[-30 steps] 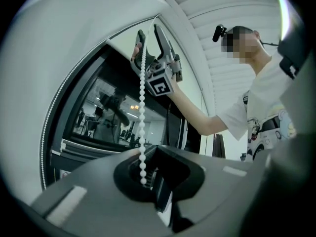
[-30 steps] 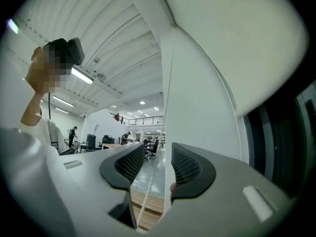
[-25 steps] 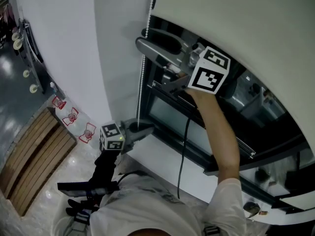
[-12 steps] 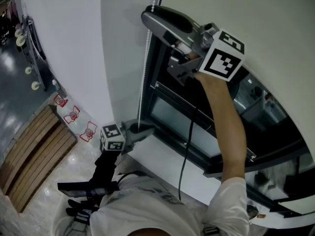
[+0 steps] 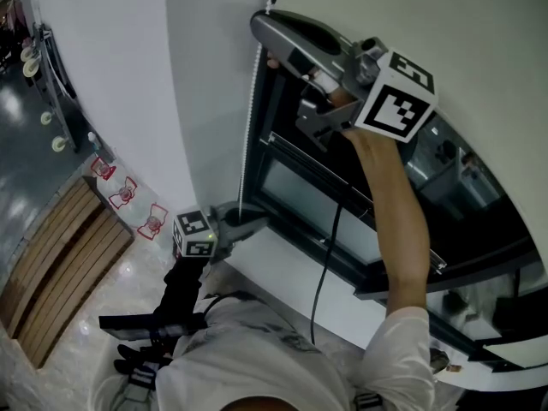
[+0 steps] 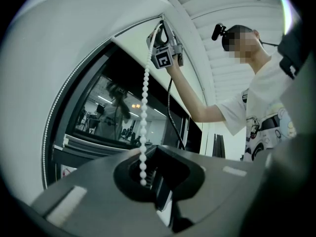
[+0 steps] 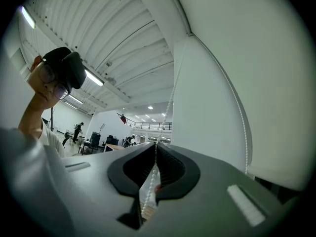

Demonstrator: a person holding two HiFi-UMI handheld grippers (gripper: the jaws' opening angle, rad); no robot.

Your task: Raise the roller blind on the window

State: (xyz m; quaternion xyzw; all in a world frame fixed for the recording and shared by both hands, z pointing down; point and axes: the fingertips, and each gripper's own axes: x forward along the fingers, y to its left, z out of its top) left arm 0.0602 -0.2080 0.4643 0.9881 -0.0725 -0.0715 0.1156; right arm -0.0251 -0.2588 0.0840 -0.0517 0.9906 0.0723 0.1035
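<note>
Right gripper (image 5: 262, 31) high up — jaws just closed, pinching bead chain (image 5: 248, 127); left gripper (image 5: 255, 223) clamps same chain lower down.

The bead chain (image 6: 144, 98) is seen stretched straight up from the left tool (image 6: 147, 154), whose jaws are closed on its lowest beads. At its top it is met by the right tool (image 6: 159, 29), which is held high on a person's raised arm (image 6: 190, 97) against the lower part of the pale roller blind (image 6: 129, 39). Behind the chain a dark window pane (image 6: 98, 117) full of reflections is shown, and a second strand (image 6: 56, 110) is seen along the white frame at the left.
</note>
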